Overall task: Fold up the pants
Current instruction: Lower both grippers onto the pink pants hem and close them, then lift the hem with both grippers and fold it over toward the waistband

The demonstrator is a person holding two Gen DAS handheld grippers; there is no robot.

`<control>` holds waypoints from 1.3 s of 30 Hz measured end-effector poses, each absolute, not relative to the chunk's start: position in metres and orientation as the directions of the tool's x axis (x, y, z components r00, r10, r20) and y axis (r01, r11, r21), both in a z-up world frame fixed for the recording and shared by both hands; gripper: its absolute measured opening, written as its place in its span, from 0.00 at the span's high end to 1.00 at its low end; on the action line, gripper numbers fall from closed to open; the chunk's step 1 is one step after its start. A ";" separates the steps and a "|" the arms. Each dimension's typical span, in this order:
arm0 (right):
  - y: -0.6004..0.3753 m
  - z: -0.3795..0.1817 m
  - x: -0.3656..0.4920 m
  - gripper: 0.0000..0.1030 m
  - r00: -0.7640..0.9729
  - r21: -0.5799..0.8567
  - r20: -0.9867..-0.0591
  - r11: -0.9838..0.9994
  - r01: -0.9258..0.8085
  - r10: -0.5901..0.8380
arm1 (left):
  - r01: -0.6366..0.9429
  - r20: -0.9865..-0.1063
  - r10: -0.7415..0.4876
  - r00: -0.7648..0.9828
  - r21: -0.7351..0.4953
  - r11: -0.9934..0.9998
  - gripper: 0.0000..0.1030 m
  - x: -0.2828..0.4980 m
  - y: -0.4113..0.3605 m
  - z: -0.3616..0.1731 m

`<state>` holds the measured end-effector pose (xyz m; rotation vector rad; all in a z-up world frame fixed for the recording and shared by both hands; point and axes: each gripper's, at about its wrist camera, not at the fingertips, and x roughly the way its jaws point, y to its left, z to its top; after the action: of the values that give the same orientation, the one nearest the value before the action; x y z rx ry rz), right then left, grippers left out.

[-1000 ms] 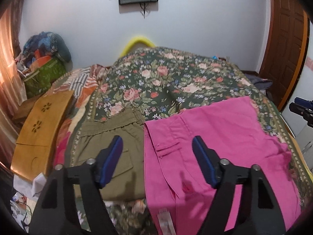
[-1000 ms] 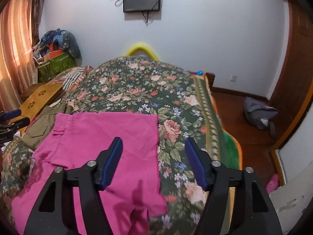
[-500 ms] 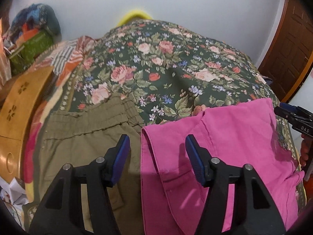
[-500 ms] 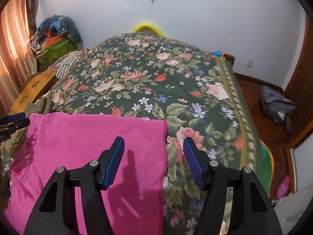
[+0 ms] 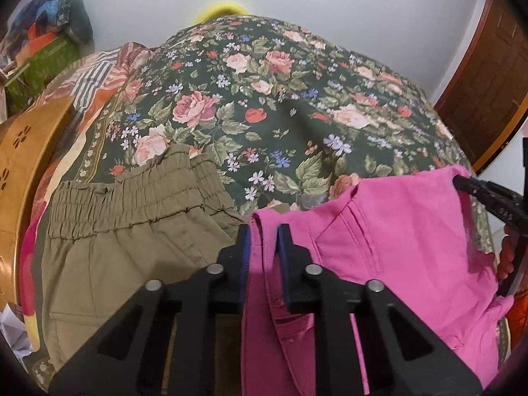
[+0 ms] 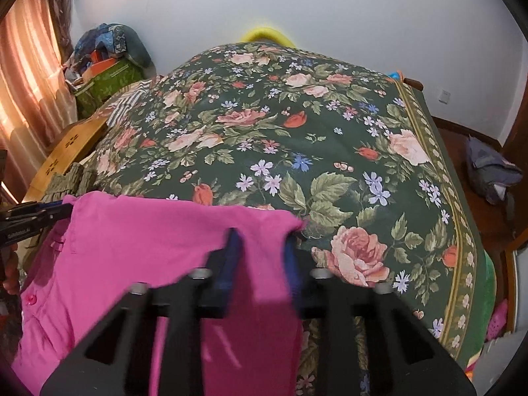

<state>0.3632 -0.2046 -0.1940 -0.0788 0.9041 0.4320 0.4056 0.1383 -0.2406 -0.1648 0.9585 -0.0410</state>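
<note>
Pinching pink pants (image 5: 396,247) at both far corners, left gripper (image 5: 264,241) and right gripper (image 6: 260,247) clamped on fabric; could slip mid-fold, thin bite.

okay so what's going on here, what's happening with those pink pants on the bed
A person is working the pink pants with two handheld grippers on a floral bedspread. The left gripper is closed on the waistband corner, next to folded olive pants. The right gripper sits at the opposite corner with fabric between its fingers, though that view is blurred. No fold in the pink pair is evident yet.
</note>
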 end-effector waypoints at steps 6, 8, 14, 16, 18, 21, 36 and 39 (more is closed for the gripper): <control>-0.205 -0.186 0.357 0.94 0.560 0.099 -0.766 0.919 -0.382 0.315 | -0.018 -0.770 -0.126 0.625 -0.175 0.984 0.90 0.392 0.137 -0.215; -0.207 -0.178 0.353 0.94 0.574 0.104 -0.755 0.922 -0.372 0.317 | -0.008 -0.757 -0.131 0.640 -0.177 0.984 0.91 0.386 0.136 -0.202; -0.211 -0.141 0.334 0.95 0.623 0.111 -0.709 0.925 -0.364 0.330 | 0.034 -0.715 -0.147 0.684 -0.170 0.985 0.92 0.365 0.123 -0.162; -0.213 -0.127 0.326 0.95 0.637 0.112 -0.693 0.924 -0.366 0.337 | 0.050 -0.701 -0.150 0.697 -0.161 0.986 0.92 0.354 0.118 -0.146; -0.215 -0.114 0.316 0.95 0.651 0.116 -0.676 0.922 -0.369 0.345 | 0.064 -0.687 -0.153 0.711 -0.154 0.986 0.92 0.343 0.114 -0.133; -0.217 -0.093 0.298 0.95 0.670 0.113 -0.651 0.919 -0.378 0.356 | 0.080 -0.672 -0.160 0.723 -0.148 0.986 0.93 0.324 0.110 -0.115; -0.234 -0.036 0.178 0.95 0.684 0.138 -0.592 0.890 -0.435 0.426 | 0.137 -0.629 -0.168 0.759 -0.098 0.986 0.95 0.200 0.092 -0.063; -0.239 -0.035 0.161 0.95 0.683 0.153 -0.589 0.890 -0.430 0.432 | 0.143 -0.623 -0.163 0.765 -0.082 0.986 0.96 0.175 0.088 -0.061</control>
<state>0.1606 -0.2388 -0.0352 0.0024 0.6613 0.4832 0.1747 0.0876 -0.0612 -0.0305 0.6795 -0.1667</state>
